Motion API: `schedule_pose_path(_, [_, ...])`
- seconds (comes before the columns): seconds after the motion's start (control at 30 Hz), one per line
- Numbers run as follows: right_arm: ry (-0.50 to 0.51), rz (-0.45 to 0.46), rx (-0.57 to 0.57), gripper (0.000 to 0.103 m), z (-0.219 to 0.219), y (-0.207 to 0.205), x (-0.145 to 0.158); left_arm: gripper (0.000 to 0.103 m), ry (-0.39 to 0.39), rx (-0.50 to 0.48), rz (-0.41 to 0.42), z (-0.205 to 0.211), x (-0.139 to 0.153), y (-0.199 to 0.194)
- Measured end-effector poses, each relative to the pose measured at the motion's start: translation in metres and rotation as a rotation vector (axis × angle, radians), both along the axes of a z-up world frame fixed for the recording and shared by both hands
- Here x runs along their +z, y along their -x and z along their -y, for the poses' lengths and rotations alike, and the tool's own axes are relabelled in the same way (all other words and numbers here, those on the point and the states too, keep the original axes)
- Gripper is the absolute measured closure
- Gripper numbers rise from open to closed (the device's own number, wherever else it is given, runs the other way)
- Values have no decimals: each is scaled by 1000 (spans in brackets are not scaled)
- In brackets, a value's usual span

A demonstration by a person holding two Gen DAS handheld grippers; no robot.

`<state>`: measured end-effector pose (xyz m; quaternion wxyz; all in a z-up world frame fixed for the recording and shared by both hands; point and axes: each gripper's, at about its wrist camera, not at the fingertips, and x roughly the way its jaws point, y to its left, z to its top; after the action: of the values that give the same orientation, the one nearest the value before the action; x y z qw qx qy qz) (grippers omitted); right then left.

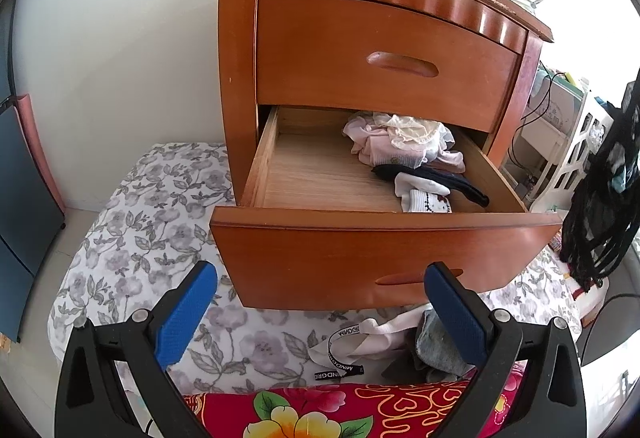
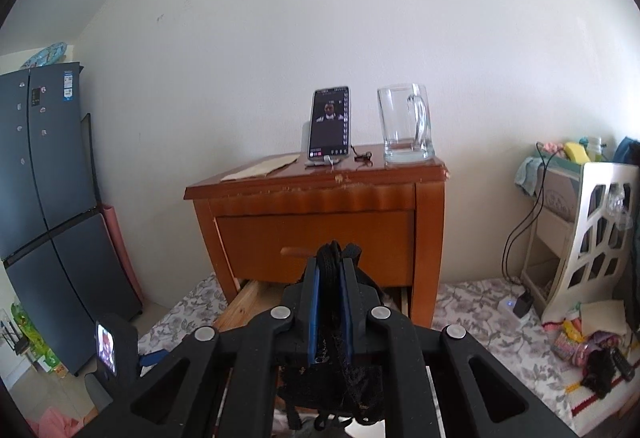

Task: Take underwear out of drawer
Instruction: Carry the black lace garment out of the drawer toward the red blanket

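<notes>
- Your right gripper (image 2: pixel 331 270) has its jaws pinching a piece of black lace underwear (image 2: pixel 334 378); the blue pads are pressed close with the fabric bunched between them.
- The underwear is thin, dark and lacy, with narrow straps. A tuft of it pokes out above the fingertips, and the rest hangs in a loose fold below the jaws.
- From your left wrist view the same black underwear (image 1: pixel 600 197) dangles in the air just to the right of the nightstand (image 1: pixel 240 77), clear of the open drawer (image 1: pixel 384 258) and level with it.
- Your left gripper (image 1: pixel 320 298) has its jaws spread wide and holds nothing. It sits in front of the nightstand, below the drawer's front panel.
- The bottom drawer of the nightstand is pulled out. The upper drawer (image 1: pixel 380 57) is closed.
- Inside the open drawer, toward its right side, lies a heap of pale pink and cream clothes (image 1: pixel 400 141), with a black sock (image 1: pixel 436 177) and a white sock (image 1: pixel 424 197) in front of it.
- On top of the nightstand stand a phone (image 2: pixel 329 123) propped against the wall and a glass mug (image 2: pixel 406 125) to its right.
- The nightstand stands on a flowered sheet (image 1: pixel 152 230). A few more garments (image 1: pixel 400 342) lie on that sheet in front of the nightstand, under the drawer.
</notes>
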<state>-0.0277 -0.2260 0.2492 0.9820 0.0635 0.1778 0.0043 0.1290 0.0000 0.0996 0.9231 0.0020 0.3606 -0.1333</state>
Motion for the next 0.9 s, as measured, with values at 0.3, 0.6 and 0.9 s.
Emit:
schedule_pose_path(0.3, [-53,-177,26,92,-1,-18,-49,0,-7,1,-12,2,-4,-2])
schedule_pose_path(0.6, [-61,-513,83,91,-24,-60,-143,0,-13,-3,-32,3,-11,-7])
schedule_pose_path(0.9, [-51,-720,79,91,-28,-74,-217,0,-17,-3,-57,3,-19,-12])
